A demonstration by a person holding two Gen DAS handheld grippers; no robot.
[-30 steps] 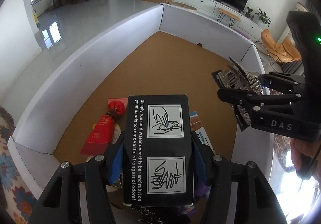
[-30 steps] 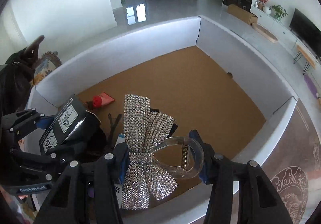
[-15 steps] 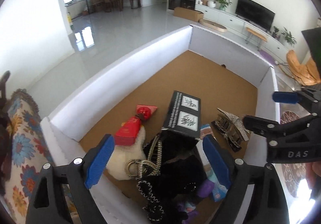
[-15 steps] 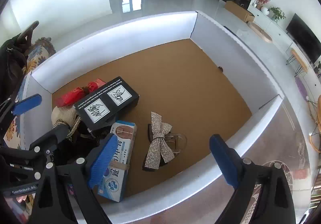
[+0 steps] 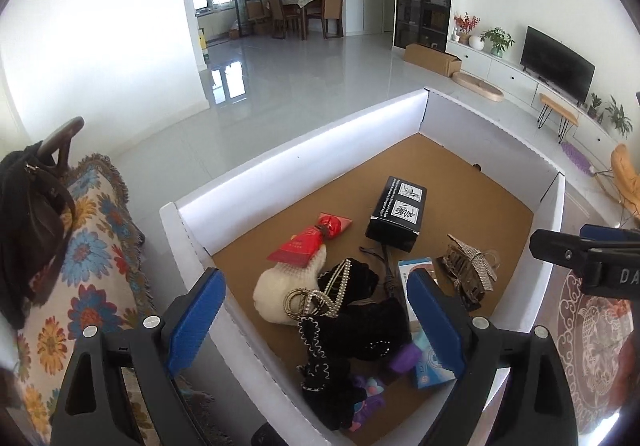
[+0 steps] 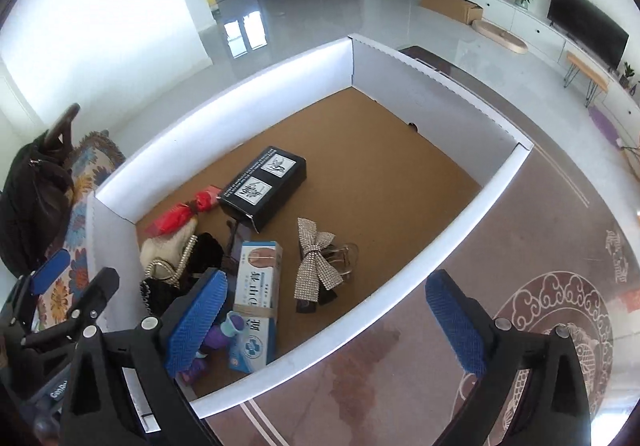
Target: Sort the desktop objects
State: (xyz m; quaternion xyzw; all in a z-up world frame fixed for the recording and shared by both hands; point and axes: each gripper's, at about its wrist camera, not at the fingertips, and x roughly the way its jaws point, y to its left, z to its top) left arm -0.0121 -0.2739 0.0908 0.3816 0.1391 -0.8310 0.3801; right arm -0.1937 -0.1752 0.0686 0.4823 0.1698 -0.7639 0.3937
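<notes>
Both the left gripper and the right gripper hang spread wide and empty above the white-walled tray, where the black box with two white pictograms lies flat, the rhinestone bow clip just right of it.

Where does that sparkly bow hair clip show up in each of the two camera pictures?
Left wrist view: sparkly bow hair clip right of centre, near the box's right wall.
Right wrist view: it lies at centre.
Shared landmark: the black carton lies just beyond it.
</notes>
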